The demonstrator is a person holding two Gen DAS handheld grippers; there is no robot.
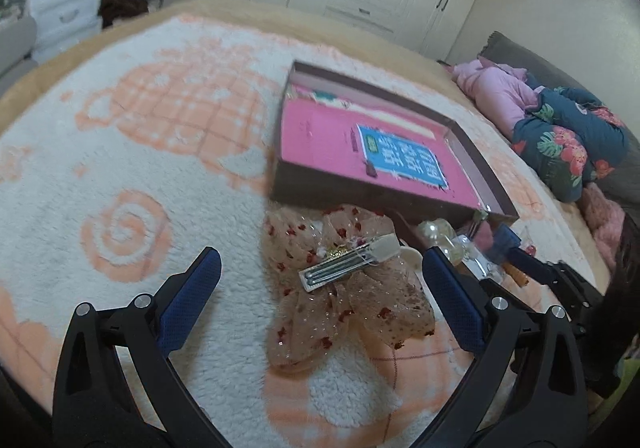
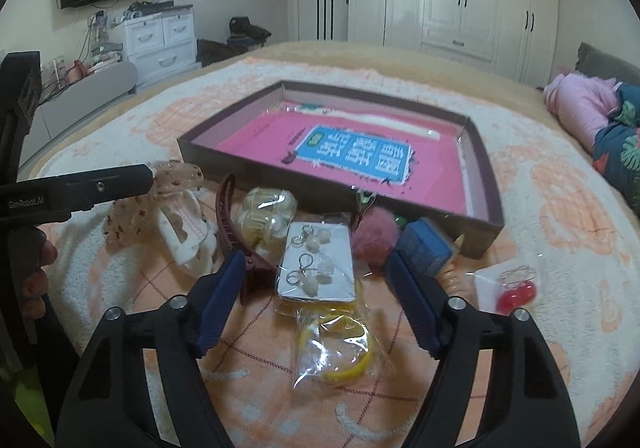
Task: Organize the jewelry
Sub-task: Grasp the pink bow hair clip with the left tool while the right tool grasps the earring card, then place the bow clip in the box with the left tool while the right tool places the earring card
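Apparently nothing is sorted yet. The shallow brown cardboard box (image 2: 482, 184), in the middle of the right wrist view, holds only a pink printed sheet with a blue label (image 2: 352, 158); no jewelry shows inside it. All the pieces lie on the white and peach fleece blanket (image 1: 120, 152) in front of the box's near wall: a sheer beige bow hair clip with red dots (image 1: 344, 288), a dark red plastic claw clip (image 2: 232, 220), a white claw clip (image 2: 188, 244), a clear packet of pearl-like beads (image 2: 268, 220), a white card of pale drop earrings (image 2: 316, 268), a pink fluffy pompom (image 2: 374, 236), a packet with a yellow band (image 2: 344, 348) and a packet of red ball earrings (image 2: 516, 292).

The left gripper (image 1: 320, 280) hangs over the bow with its jaws wide apart, holding nothing. The right gripper (image 2: 316, 292) is also apart, its jaws either side of the earring card without pressing it. Judging from this, every piece is left to move into the box.
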